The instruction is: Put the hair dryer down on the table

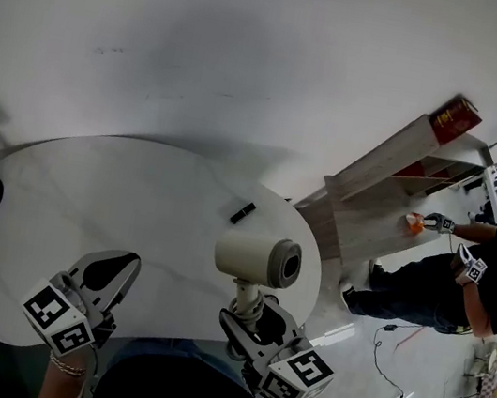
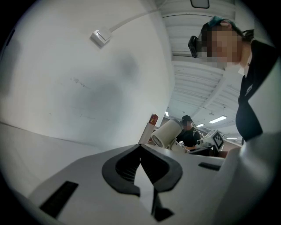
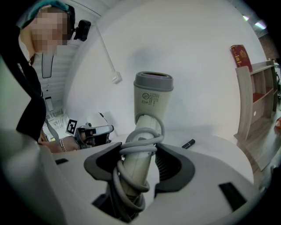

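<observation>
white table [image 1: 135, 192]: right fingers [image 3: 175, 167] clamp hair dryer [image 3: 151, 99] handle, base hidden; left fingers [image 2: 118, 169] closed, empty.

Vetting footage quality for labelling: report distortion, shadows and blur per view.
Head view: wide-lens bend, soft shadow on the wall, hair dryer sharp. Left gripper view: heavy fisheye, black corners, one mosaic patch. Right gripper view: same fisheye, hair dryer sharp.

A small black stick [image 1: 242, 212] is lying flat near the white wall [image 1: 257, 42]. To the right a pale wooden shelf unit [image 1: 380, 183] is standing against that wall with a red box [image 1: 456, 118] sitting on top, and a person in dark clothes [image 1: 491, 284] is reaching toward an orange item [image 1: 413, 223] by it.
</observation>
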Demonstrator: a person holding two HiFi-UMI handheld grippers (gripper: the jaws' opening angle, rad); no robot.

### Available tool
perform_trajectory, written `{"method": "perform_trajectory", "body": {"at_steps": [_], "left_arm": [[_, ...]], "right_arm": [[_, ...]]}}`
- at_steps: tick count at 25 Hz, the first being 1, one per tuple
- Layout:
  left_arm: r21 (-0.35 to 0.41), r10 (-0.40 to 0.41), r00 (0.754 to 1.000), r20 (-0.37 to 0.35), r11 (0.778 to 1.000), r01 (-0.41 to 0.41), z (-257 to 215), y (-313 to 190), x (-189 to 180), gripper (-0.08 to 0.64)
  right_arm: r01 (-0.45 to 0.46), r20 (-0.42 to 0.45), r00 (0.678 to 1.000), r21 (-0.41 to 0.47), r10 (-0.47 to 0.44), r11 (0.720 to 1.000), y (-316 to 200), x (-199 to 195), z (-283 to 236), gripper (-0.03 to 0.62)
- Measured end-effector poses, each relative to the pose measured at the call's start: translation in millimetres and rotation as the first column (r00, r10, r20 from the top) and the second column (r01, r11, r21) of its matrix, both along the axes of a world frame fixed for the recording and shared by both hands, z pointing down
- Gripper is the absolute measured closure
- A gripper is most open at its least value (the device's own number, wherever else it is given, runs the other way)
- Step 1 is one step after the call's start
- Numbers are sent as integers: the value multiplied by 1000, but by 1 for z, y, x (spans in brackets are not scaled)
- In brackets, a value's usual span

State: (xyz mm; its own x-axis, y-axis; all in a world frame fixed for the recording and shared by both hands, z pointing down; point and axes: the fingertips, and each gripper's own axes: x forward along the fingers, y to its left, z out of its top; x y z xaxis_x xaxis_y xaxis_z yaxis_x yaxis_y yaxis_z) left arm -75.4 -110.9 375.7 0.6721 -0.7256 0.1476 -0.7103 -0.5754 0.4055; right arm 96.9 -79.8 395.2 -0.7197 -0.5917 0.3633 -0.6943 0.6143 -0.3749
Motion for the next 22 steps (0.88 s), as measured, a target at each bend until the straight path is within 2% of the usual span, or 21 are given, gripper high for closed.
{"method": "perform_trajectory", "body": {"at_steps": [15, 22], "left_arm": [[-44, -13, 1000, -22, 999, 12, 30, 1, -9, 552], [-81, -3, 1000, -6, 997, 2, 45, 5, -11, 552]], "right_arm": [[57, 32, 998, -79, -55, 995, 7, -27, 34, 337], [73, 30, 997, -92, -70, 993, 5, -42, 46, 337]]}}
